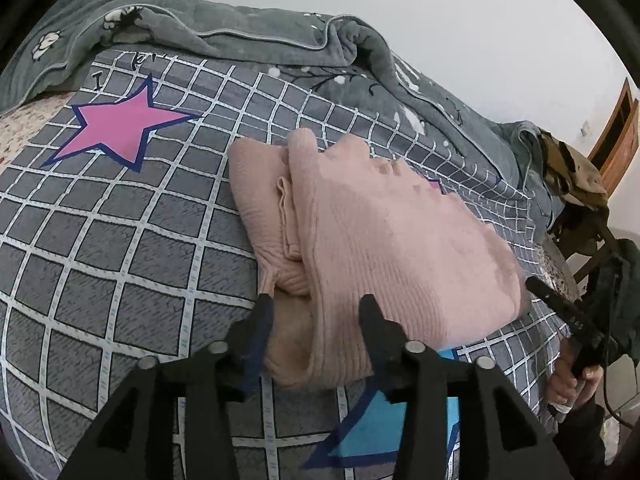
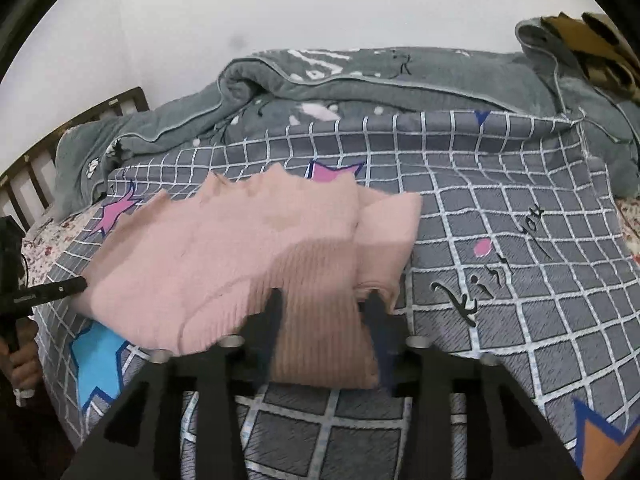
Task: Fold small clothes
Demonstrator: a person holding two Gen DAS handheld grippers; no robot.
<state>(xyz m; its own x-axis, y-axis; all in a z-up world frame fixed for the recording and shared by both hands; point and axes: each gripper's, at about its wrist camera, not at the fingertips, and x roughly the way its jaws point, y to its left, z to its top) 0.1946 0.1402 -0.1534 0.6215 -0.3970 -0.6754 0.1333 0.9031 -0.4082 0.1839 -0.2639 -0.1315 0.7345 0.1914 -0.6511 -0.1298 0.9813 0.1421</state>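
Observation:
A pink knit sweater [image 1: 372,236] lies partly folded on the grey checked bedsheet [image 1: 120,248]. Its near edge is lifted off the bed. My left gripper [image 1: 316,308] has its fingers apart with the sweater's near left edge between them; whether they clamp it is unclear. In the right wrist view the sweater [image 2: 240,248] is held up by its ribbed hem. My right gripper [image 2: 324,300] also has hem fabric between its spread fingers. The right gripper appears in the left view [image 1: 560,308], and the left one in the right view [image 2: 52,292].
A crumpled grey quilt [image 1: 248,32] lies along the far side of the bed by the white wall. A wooden headboard [image 2: 60,136] stands at the left in the right wrist view. A brown garment [image 1: 576,176] hangs by a chair at the bed's right.

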